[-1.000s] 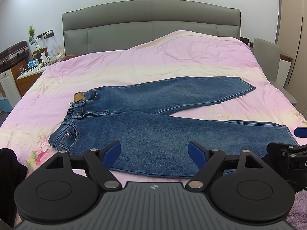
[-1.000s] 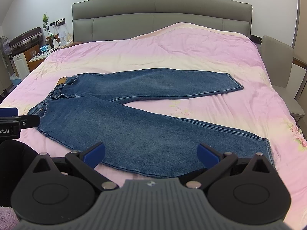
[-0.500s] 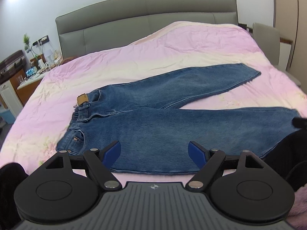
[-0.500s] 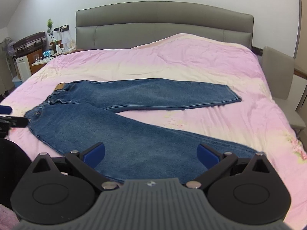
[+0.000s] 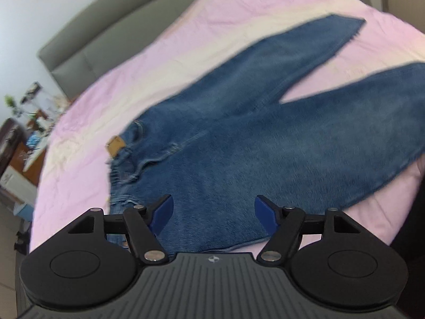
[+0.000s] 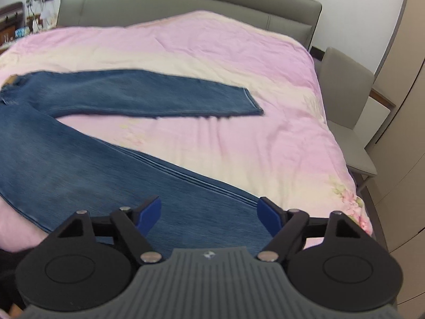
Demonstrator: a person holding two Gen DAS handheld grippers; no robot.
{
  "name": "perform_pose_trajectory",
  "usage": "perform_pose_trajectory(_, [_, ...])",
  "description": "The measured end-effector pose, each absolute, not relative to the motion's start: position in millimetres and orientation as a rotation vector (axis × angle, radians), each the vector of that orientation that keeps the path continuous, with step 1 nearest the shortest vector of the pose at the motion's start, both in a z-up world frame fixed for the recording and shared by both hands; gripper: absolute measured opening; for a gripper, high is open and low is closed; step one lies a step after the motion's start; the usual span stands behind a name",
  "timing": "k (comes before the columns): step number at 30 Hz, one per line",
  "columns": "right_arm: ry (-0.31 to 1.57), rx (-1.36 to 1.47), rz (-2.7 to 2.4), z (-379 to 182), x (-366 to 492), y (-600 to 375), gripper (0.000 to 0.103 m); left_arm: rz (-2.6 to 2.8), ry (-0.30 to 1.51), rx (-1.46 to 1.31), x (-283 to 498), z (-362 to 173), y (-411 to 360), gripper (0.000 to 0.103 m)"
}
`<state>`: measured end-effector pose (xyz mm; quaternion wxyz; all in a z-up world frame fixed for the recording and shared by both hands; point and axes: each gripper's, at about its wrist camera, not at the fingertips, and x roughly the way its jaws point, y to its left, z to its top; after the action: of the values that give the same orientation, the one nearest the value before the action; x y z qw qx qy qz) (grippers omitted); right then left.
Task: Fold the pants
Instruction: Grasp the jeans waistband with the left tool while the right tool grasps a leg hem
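Two open grippers are held over one pair of blue denim jeans spread flat on a pink bedspread, the long axis running from the waistband at the left to the hems at the right. Left gripper: jaws closing, nothing pressed between them, poised above the hip beside the waistband and its tan leather patch. Right gripper: jaws closing, likewise empty, above the near leg toward its hem; this leg is judged the nearer grasp for both. Cloth: heavy, matte, stitched along the seams; far leg splayed apart
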<state>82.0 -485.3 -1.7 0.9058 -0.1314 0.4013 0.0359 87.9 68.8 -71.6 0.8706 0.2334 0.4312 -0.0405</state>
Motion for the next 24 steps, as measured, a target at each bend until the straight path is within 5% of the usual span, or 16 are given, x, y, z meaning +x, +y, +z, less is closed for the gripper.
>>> perform_pose_trajectory(3, [0.899, -0.282, 0.094, -15.2, 93.5, -513.1, 0.065, -0.165, 0.974, 0.573, 100.8, -93.9, 61.4, 0.083])
perform_pose_trajectory(12, [1.121, -0.322, 0.148, -68.4, 97.1, -553.1, 0.065, -0.348, 1.101, 0.908, 109.2, -162.6, 9.0, 0.083])
perform_pose_trajectory(20, [1.146, -0.434, 0.218, -105.9, 88.3, -545.2, 0.077, -0.340, 1.076, 1.052, 108.3, -186.2, -4.8, 0.090])
perform_pose_trajectory(22, [1.141, -0.421, 0.213, -109.7, 90.5, -547.1, 0.076, -0.326, 1.067, 1.050, 110.9, -190.1, -6.8, 0.085])
perform_pose_trajectory(23, [1.138, -0.427, 0.212, -111.5, 91.0, -546.3, 0.072, -0.333, 1.063, 1.050, 110.4, -190.1, -8.8, 0.073])
perform_pose_trajectory(24, [1.133, -0.440, 0.213, -112.8, 90.8, -544.3, 0.055, -0.348, 1.062, 1.051, 109.2, -189.5, -9.8, 0.061])
